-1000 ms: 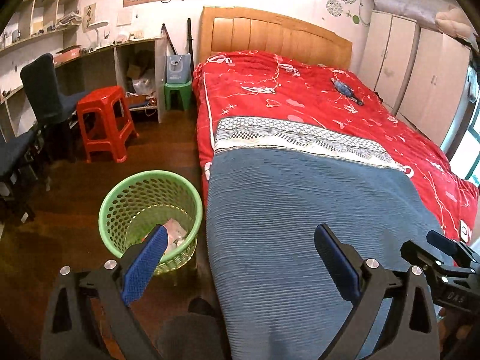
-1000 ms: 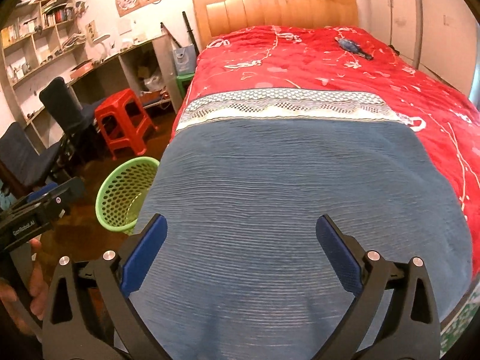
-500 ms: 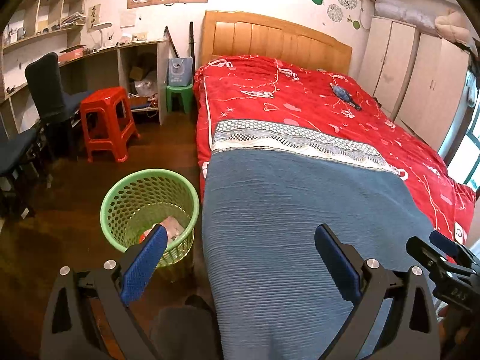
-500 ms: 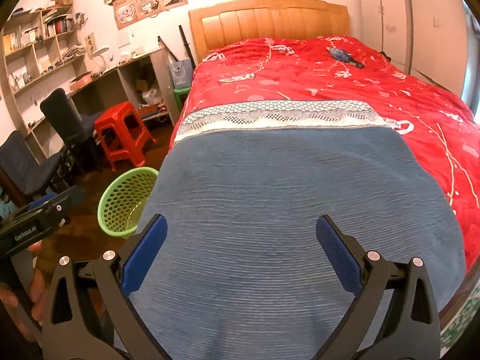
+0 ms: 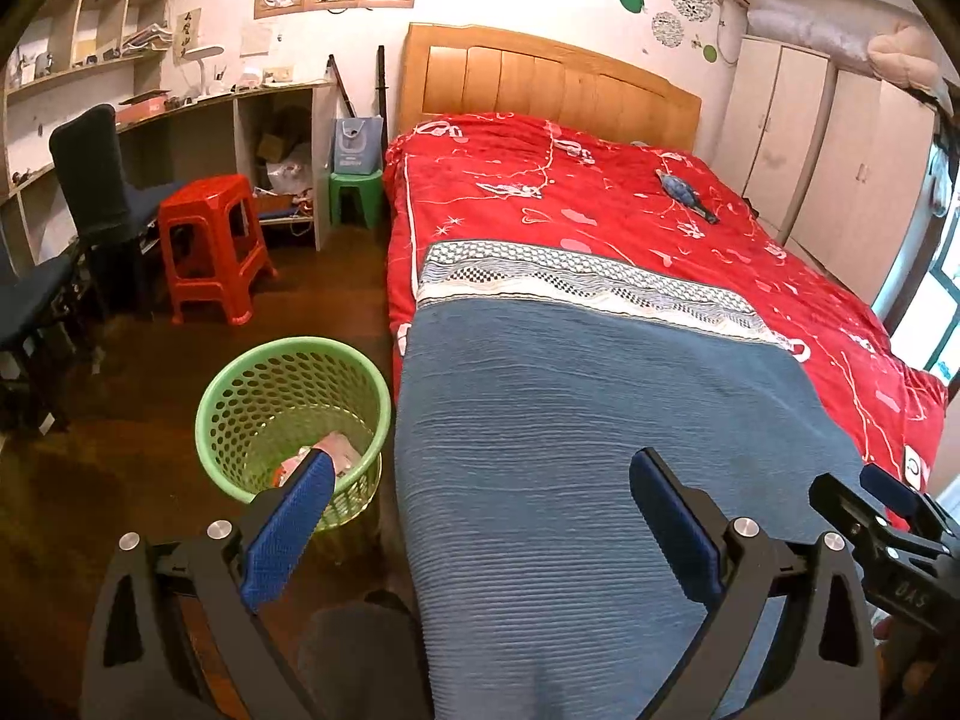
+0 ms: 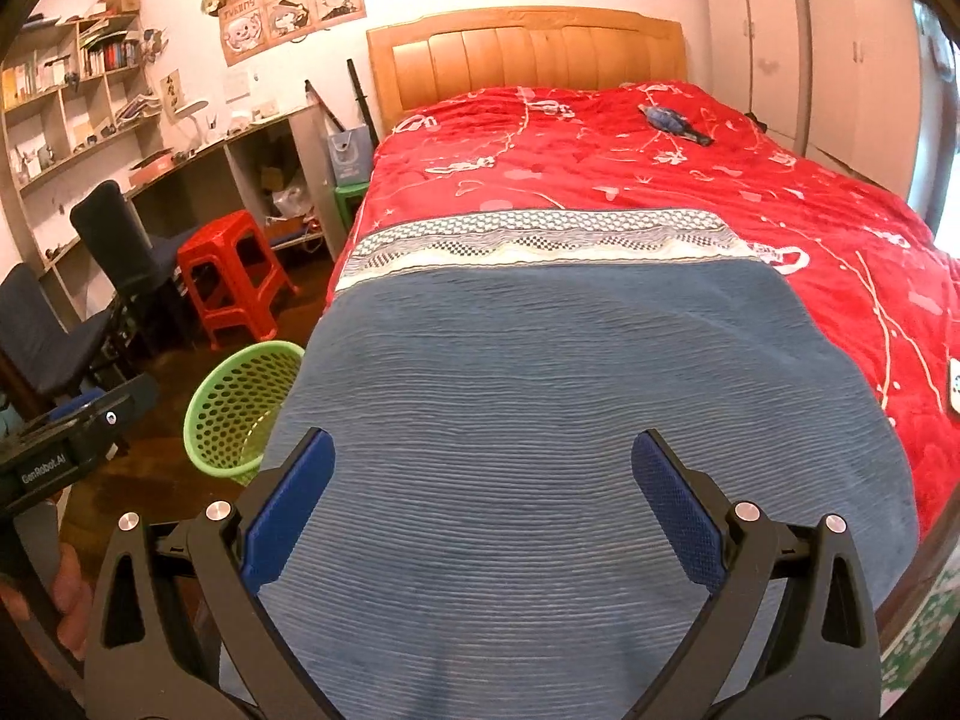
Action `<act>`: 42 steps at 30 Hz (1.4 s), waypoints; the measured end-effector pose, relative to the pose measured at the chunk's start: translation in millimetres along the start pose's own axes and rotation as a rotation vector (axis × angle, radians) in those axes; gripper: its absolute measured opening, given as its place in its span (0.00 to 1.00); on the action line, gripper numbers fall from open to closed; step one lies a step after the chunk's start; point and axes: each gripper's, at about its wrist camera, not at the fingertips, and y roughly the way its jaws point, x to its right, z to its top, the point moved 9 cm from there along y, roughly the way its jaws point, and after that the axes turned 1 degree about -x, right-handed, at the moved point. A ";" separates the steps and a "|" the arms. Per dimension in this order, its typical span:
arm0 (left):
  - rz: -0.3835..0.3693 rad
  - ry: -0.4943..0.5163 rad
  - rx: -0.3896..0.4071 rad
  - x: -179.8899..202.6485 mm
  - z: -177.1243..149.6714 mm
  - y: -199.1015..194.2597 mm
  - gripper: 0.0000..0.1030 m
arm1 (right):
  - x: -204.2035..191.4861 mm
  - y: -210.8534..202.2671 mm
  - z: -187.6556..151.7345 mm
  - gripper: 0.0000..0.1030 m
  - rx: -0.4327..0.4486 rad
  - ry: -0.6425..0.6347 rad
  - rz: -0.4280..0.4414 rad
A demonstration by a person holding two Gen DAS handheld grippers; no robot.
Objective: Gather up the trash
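A: What's changed in the last second?

B: Both grippers have pulled back and lifted a little. More of the headboard and the wall posters shows than a second ago, and the green basket [image 5: 294, 420] has slid a bit further from the left gripper [image 5: 480, 516].

A: Where's the trash?

B: Some is already in the basket, paper scraps [image 5: 327, 456] at its bottom, just ahead of the left gripper's left finger. The only loose piece I can see is a small blue thing [image 6: 675, 120] far ahead of the right gripper [image 6: 480, 492], up near the headboard end of the red quilt [image 6: 660, 180]. I can't tell exactly what it is.

A: And the grippers?

B: Both are spread wide with nothing between the pads. The right one hangs over the blue blanket [image 6: 540, 390], and the left sits at the blanket's left edge, with the basket ahead on its left.

A: Why hold them like that?

B: My guess is the basket stands on the floor touching or just beside the bed so drops are short. Open jaws suit a fresh reach. The blue thing lies well apart from both, so the next move probably needs a long reach up the bed.
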 end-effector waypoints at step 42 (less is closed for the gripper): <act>0.011 0.000 0.026 0.3 1.0 -3.6 0.93 | -2.6 -7.7 2.4 0.95 0.046 -0.034 -0.034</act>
